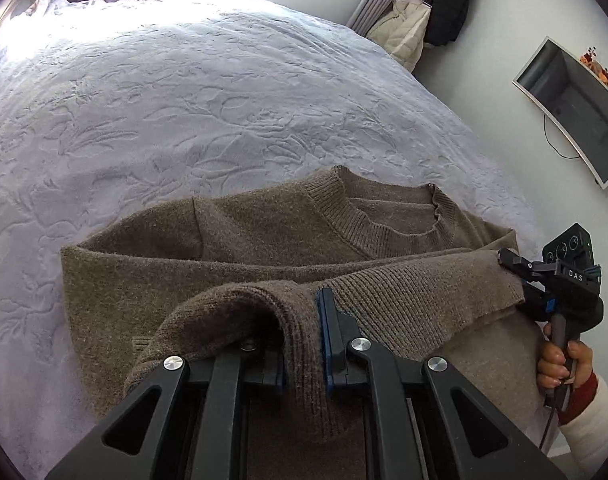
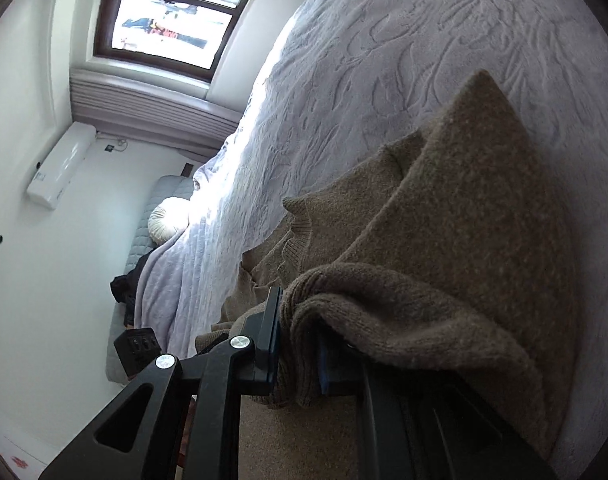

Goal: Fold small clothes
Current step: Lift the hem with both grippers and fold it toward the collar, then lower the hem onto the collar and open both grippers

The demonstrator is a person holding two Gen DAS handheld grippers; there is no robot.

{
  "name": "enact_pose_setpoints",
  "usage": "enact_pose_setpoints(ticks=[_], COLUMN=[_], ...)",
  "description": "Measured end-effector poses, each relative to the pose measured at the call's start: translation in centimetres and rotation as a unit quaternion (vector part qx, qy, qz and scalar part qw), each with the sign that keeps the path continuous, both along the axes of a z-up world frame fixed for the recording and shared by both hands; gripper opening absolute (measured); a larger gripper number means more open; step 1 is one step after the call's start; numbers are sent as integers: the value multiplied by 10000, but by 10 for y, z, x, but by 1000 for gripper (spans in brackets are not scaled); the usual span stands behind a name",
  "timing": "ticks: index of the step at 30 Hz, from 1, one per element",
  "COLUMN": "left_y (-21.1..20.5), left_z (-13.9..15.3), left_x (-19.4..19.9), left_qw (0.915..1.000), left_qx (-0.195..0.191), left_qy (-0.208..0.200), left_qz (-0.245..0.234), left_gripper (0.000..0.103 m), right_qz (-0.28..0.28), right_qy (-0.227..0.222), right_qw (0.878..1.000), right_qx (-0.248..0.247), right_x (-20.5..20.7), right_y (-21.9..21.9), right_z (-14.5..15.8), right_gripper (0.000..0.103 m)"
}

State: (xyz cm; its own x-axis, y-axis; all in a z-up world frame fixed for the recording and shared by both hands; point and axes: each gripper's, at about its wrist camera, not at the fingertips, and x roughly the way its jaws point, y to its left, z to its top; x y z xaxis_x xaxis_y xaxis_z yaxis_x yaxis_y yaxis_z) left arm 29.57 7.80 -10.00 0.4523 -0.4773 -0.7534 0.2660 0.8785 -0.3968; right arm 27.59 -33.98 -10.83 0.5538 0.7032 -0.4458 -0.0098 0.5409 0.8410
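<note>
On bedspread (image 1: 183,100): brown knit sweater (image 1: 263,232), half-folded; both grippers' fingers (image 1: 328,332) clenched on hem.

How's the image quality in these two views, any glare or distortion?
Left wrist view: the far end of the bedspread is blown out by window light, and fisheye bends the wall TV. Right wrist view: the window is overexposed and the brown sweater near the lens looks soft.

1. The sweater (image 1: 263,240) is plain taupe-brown knit with ribbed collar and hem.
2. The bedspread (image 1: 183,100) is pale lavender-white, embossed with leaves and flowers.
3. Both grippers are black; the left gripper (image 1: 301,336) shows blue pads.
4. The window frame (image 2: 103,20) is dark brown.
</note>
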Motion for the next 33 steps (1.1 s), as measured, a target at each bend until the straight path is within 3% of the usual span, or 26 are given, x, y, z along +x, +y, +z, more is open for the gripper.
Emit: enact_pose_setpoints(ticks=[3,5,7,8,9,11,13,17,21,24,28,31,33], left_y=[5,7,10,14,17,26,28,12,-12,-28,-25,1,16], left_z=[17,32,47,54,60,68,65,42,23,24,29,43,54], left_x=[-5,-15,-29,-37,-45,-59,-63,-68,-66,-52,-13,4,4], left_qw=[9999,9999,9992,9982,9963,9940,9955,9939,9935,9937,9940,9868,9849], left_qx=[-102,-51,118,204,287,343,338,822,767,698,937,1120,1092], left_qy=[55,-138,-383,-550,-784,-1014,-882,-674,-449,-441,-557,-703,-803], left_qz=[61,42,44,92,182,221,103,-294,-716,-762,58,934,1076], left_gripper=[16,25,40,63,75,75,75,75,75,75,75,75,75], right_qz=[-30,51,167,247,334,430,575,922,1251,1261,590,-360,-837], right_qy=[99,12,-168,-262,-355,-446,-350,-133,-173,-229,-435,-434,-450], right_qw=[9999,10000,9996,9991,9984,9970,9953,9865,9748,9737,9804,9888,9894], right_qx=[-44,-82,-151,-236,-302,-474,-700,-1350,-1837,-1886,-1827,-1380,-1094], right_x=[-8,-17,-32,-41,-49,-60,-67,-68,-60,-41,-11,-1,-7], right_y=[-1,0,0,1,1,3,7,28,56,66,52,12,-14], right_z=[13,26,43,51,57,64,62,49,44,47,58,66,73], right_gripper=[22,48,60,60,60,57,52,36,35,35,37,62,63])
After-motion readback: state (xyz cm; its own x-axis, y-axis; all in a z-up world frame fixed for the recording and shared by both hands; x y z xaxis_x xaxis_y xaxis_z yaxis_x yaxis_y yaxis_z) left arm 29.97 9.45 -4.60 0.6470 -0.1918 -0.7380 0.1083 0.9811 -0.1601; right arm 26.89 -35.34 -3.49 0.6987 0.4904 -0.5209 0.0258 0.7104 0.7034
